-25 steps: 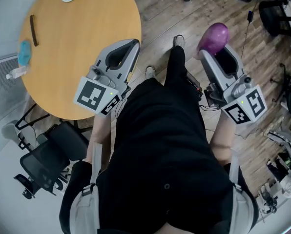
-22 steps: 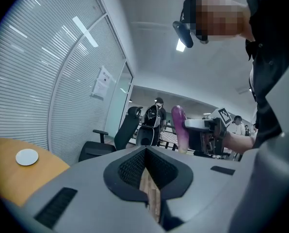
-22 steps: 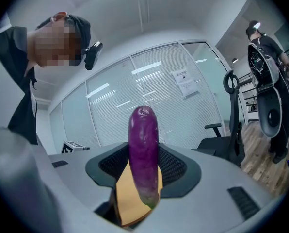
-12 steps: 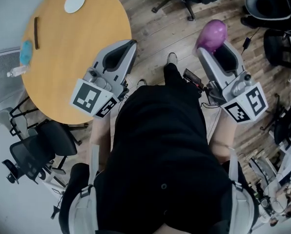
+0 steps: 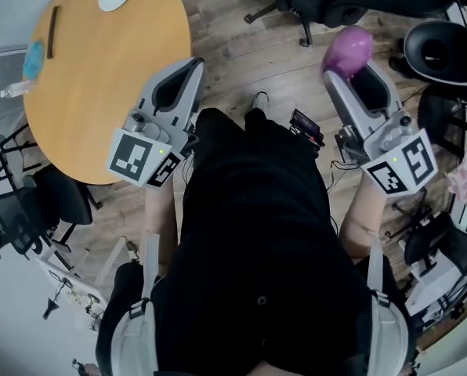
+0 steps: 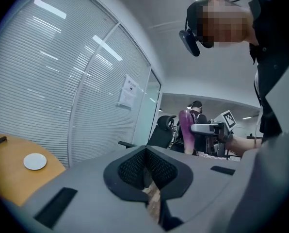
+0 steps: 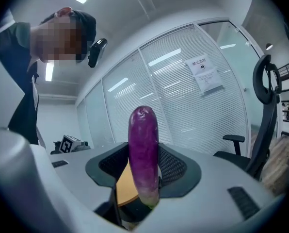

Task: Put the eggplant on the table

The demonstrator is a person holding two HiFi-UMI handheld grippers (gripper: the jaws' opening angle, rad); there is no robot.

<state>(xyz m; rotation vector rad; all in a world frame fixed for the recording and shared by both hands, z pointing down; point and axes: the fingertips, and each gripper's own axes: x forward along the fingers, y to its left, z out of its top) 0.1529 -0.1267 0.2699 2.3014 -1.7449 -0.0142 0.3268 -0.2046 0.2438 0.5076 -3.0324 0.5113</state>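
The right gripper (image 5: 345,77) pinches the glossy purple eggplant (image 5: 348,49), long axis upright, well to the right of the round orange wooden table (image 5: 100,84). The left gripper (image 5: 191,64), fingers pressed together and empty, sits beside the table's edge.

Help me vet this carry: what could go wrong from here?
1. The eggplant stands upright in the right gripper, pinched near its lower end with most of it above the jaws; it might tip or slip out over the floor.
2. The left gripper sits between the eggplant and the table; swinging across could bump it.
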